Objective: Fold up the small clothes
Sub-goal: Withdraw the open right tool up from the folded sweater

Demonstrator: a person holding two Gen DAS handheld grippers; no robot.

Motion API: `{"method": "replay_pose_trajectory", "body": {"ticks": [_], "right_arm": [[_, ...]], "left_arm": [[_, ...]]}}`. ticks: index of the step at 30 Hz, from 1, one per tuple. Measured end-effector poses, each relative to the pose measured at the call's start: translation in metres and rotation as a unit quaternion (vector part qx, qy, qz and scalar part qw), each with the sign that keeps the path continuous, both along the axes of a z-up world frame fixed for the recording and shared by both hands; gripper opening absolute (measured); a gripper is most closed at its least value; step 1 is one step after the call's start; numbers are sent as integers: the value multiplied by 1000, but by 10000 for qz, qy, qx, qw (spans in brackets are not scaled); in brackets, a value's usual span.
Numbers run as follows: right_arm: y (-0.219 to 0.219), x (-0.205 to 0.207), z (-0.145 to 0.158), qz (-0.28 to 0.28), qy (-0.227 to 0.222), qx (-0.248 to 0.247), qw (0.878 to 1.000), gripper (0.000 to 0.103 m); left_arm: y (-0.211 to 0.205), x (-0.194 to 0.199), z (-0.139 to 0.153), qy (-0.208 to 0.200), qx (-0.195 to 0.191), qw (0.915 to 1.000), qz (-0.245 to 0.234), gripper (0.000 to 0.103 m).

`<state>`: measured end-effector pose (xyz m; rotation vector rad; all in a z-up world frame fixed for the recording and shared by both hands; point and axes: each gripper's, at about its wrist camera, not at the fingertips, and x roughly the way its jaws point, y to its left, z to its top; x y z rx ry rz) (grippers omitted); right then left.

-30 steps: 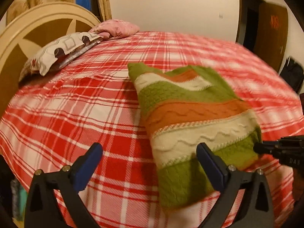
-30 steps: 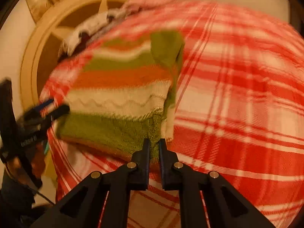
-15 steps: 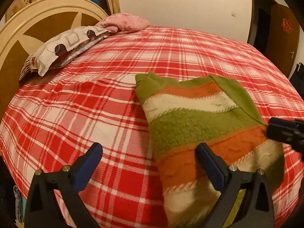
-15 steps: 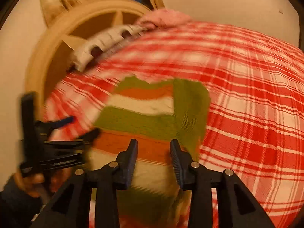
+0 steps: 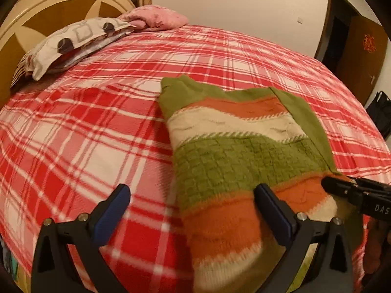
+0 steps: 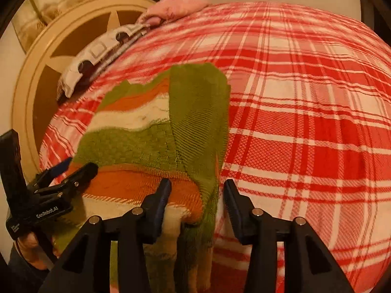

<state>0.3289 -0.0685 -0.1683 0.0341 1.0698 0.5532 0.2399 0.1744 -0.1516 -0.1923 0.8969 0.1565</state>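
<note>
Presently the striped sweater (image 5: 234,146) lies on the bed (image 5: 97,134), its near end hanging over the bed's near edge. Taking the sweater as the landmark and reading left to right:

Left of it, the left tongs (image 5: 193,210) stand wide apart, clamped on nothing; one blue-padded finger hangs over bare plaid, the other over the sweater's orange band.

On the sweater itself, a plain green sleeve is already turned in along its right side, and both long sides look fairly straight. Judgement: the lengthwise fold appears done; a crosswise fold, bringing the hanging end up onto the body, appears still to come. Whether the left sleeve is tucked under cannot be told.

At its right near corner, the right tongs (image 6: 196,195) are opening, the sleeve's green edge between the fingers but not pinched.

Surface: red-and-white plaid bedcover, lightly rippled left of the sweater, smooth to its right.

Room: beyond the sweater to the left, a patterned pillow (image 5: 73,41) and a pink pillow (image 5: 156,17) lie against a round-topped headboard (image 5: 48,5). Beyond it to the right are a plain wall and a dark wooden door (image 5: 361,56).
</note>
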Motion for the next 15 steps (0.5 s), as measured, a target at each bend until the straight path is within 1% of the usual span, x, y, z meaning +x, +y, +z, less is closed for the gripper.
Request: {"method": "replay_pose_trajectory", "body": {"ticks": [2,5,8,12,15], "right_arm": [[-7,-13,12,-119,-187,72,9997,49],[-17,-39,33,-330,-548,29,9979,52],[-23,-69,56,-455,-924,-56,9947,56],[-30,-114,86,-445,-1486,-119,9878,56],[-30,-142,103,-439,-1795,-171,9826,56]], "left_arm": [[2,-17,15,-139,136,9998,85,103],[5,-46,33,-297,120,9995,36,103],[2,-77,51,-463,196,9987,-33,103],[-8,-116,74,-783,346,9961,-190,103],[-10,-136,88,-992,299,9944,-196,103]]}}
